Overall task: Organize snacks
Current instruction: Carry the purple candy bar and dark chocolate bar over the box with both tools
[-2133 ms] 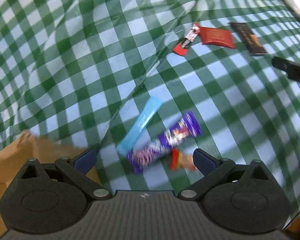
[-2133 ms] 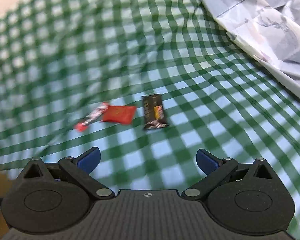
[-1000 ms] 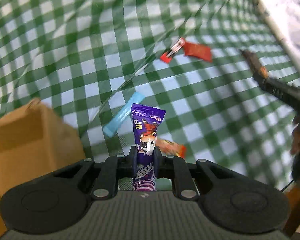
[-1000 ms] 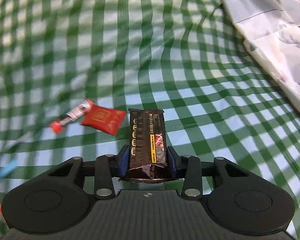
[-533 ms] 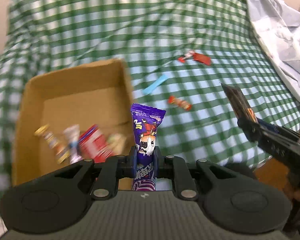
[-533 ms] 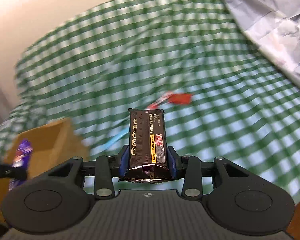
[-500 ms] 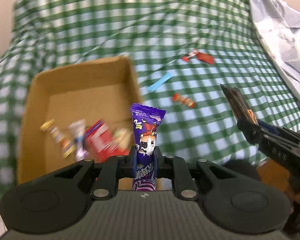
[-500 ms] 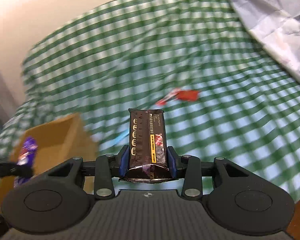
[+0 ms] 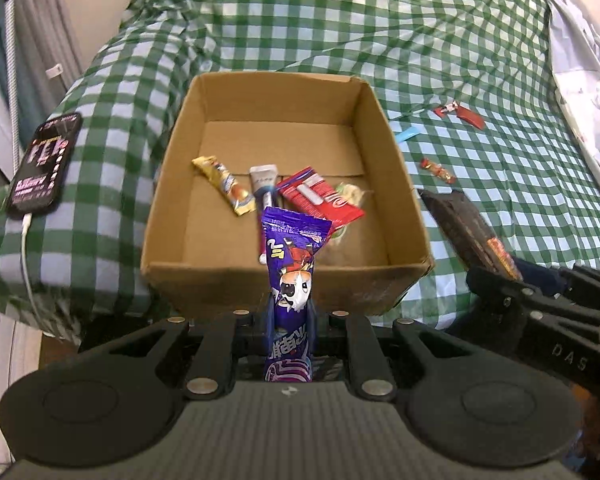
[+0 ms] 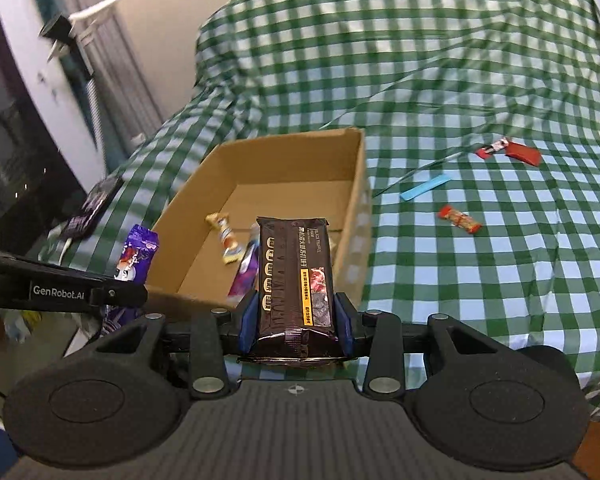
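Note:
My left gripper (image 9: 290, 316) is shut on a purple snack packet (image 9: 294, 264) and holds it upright just in front of the near wall of an open cardboard box (image 9: 284, 280). Several snacks lie inside the box, among them a red wrapper (image 9: 320, 200) and a yellow bar (image 9: 224, 184). My right gripper (image 10: 294, 320) is shut on a dark brown snack bar (image 10: 296, 276), held above the box's near right corner (image 10: 356, 264). The brown bar also shows in the left wrist view (image 9: 468, 232). The purple packet shows in the right wrist view (image 10: 136, 254).
The box stands on a green checked cloth (image 9: 500, 200). Loose on the cloth to its right lie a blue stick (image 10: 426, 186), a small orange-red candy (image 10: 458, 218) and two red packets (image 10: 522, 152). A black phone (image 9: 46, 164) lies left of the box. White paper (image 9: 588, 80) is at far right.
Both grippers have pulled back toward the near side of the box, each holding its snack. The box now sits centred in the left wrist view.

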`<state>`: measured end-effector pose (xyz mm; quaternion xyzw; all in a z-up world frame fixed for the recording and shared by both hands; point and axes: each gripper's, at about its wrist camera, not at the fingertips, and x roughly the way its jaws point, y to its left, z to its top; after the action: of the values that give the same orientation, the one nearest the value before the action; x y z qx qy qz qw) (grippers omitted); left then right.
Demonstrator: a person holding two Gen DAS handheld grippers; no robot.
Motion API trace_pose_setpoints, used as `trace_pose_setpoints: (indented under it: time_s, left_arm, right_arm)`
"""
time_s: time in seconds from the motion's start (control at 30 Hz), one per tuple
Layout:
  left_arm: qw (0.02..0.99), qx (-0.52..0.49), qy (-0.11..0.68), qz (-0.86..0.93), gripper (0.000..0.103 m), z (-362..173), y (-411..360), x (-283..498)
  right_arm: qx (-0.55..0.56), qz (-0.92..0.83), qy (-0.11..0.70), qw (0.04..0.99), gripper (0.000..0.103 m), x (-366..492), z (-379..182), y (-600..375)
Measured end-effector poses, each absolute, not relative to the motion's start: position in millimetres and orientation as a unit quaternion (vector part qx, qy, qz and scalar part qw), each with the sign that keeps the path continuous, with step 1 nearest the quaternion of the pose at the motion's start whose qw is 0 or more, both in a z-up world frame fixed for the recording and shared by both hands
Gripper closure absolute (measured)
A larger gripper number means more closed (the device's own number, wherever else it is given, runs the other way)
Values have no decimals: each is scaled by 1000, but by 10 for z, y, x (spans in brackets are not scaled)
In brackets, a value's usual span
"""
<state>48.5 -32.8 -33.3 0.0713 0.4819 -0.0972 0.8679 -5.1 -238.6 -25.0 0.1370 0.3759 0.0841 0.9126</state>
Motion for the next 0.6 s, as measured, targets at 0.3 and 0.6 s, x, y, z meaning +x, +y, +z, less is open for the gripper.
trace_pose_setpoints:
  time_s: [0.3, 0.6]
  left_arm:
    - [875, 56, 471, -96, 86, -332, -174, 439]
    - [874, 47, 475, -96, 86, -361, -169, 533]
  right_arm:
    - [101, 80, 380, 916, 62, -49, -156, -2224]
    - [92, 79, 390, 913, 62, 13, -194, -2183]
